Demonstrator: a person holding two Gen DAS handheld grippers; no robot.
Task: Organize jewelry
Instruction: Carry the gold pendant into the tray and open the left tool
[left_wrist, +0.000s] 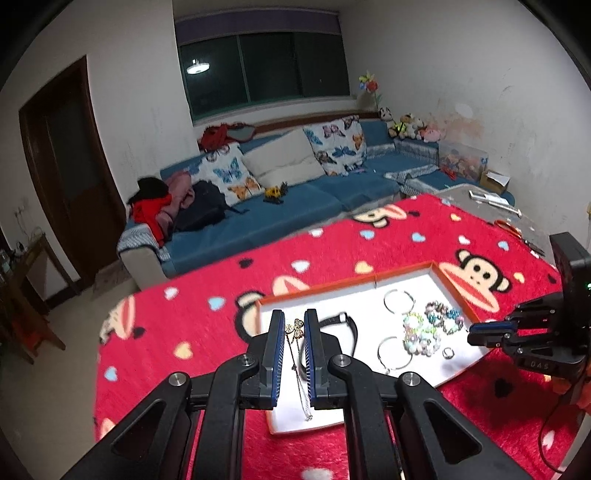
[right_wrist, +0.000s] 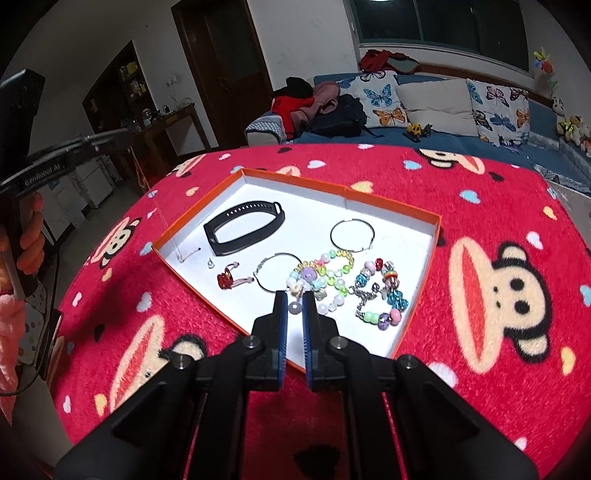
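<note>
An orange-rimmed white tray (right_wrist: 436, 236) lies on the red blanket. My left gripper (left_wrist: 294, 318) is shut on a thin necklace with a gold flower pendant (left_wrist: 295, 326). Its chain (right_wrist: 173, 236) dangles into the tray's left corner. In the tray lie a black wristband (right_wrist: 245, 227), two wire hoops (right_wrist: 352, 236) (right_wrist: 277, 271), a pastel bead bracelet (right_wrist: 321, 277), a darker bead bracelet (right_wrist: 380, 295), a red charm (right_wrist: 225, 278) and a small stud (right_wrist: 210, 264). My right gripper (right_wrist: 295, 295) is shut and holds nothing, its tips just over the pastel bracelet's near edge.
The table wears a red monkey-print blanket (right_wrist: 498, 295). A blue sofa (left_wrist: 295, 214) with cushions stands beyond the far edge. Orange-handled scissors (left_wrist: 508, 226) lie at the table's far right. A person's hand (right_wrist: 31, 236) grips the left gripper's handle.
</note>
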